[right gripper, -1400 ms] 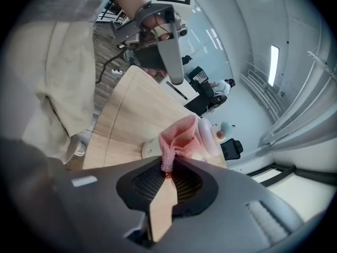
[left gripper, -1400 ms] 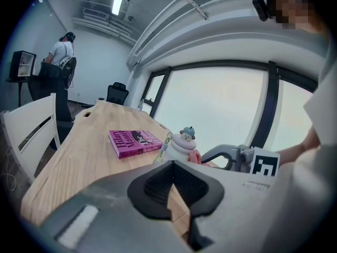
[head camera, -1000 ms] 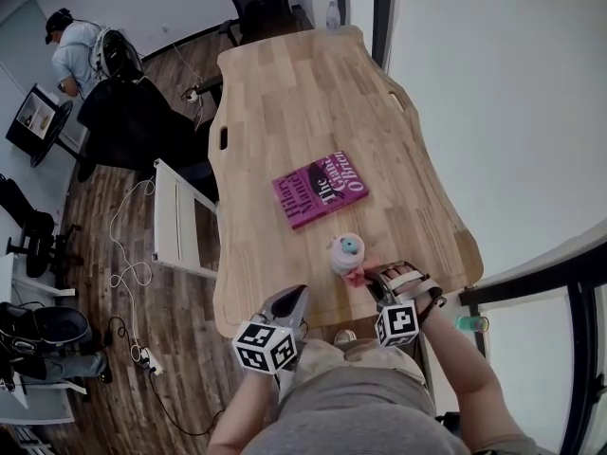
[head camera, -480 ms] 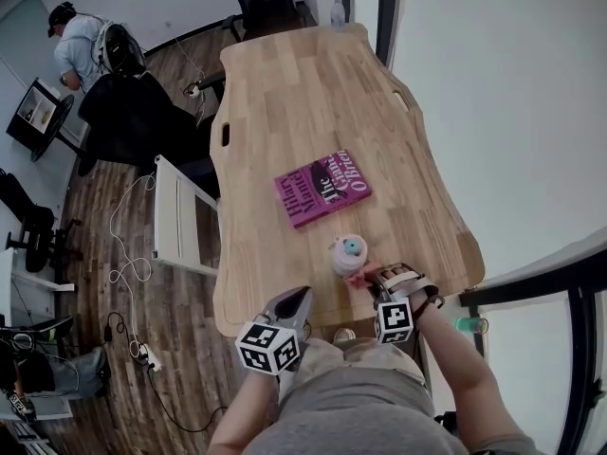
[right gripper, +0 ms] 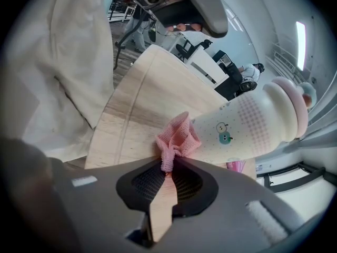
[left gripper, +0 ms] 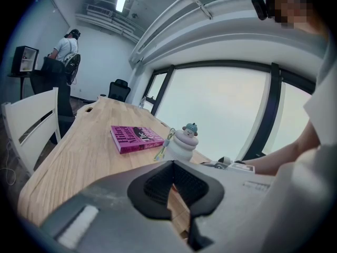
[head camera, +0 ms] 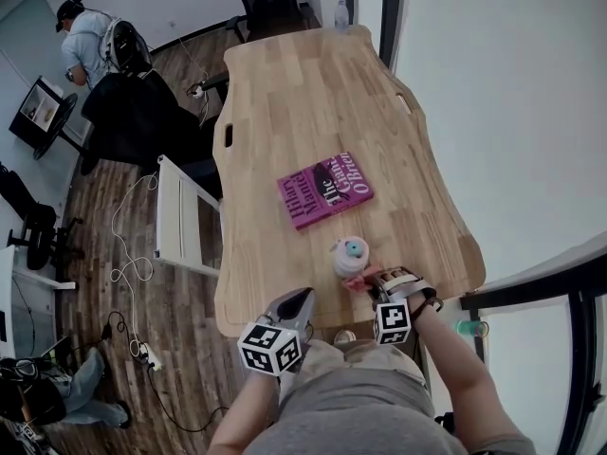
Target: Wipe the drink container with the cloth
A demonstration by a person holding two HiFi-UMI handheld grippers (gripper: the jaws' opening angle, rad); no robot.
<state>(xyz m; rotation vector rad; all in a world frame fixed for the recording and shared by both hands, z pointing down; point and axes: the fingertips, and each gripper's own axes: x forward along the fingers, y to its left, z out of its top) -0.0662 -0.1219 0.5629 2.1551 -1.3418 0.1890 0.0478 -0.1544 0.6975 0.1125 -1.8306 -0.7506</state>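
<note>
Right hand-held gripper [right gripper: 167, 165]: jaws pinched on a bunched pink cloth [right gripper: 178, 137], which touches the side of the white drink container [right gripper: 253, 123]. The container stands upright near the desk's [head camera: 313, 102] near edge. Left hand-held gripper [left gripper: 171, 183]: jaws together, empty. A magenta book [head camera: 325, 190] lies beyond.

I read the table [head camera: 313, 102] as pale wood in joined strips, matt, with the grain plain to see. In the centre of the right gripper view, the cloth [right gripper: 178, 138] is a pink open-weave fabric, coarse-looking and soft. To its right, the drink container [right gripper: 253, 125] looks like smooth plastic with a low sheen and printed dots. Mid-frame in the head view, the book [head camera: 325, 190] has a magenta cover with a slight sheen. The left gripper [left gripper: 171, 167] and right gripper [right gripper: 167, 167] look like grey matt plastic, and the pads [right gripper: 145, 182] are black and finely ribbed. At the left, the floor [head camera: 185, 301] is dark wood plank.
</note>
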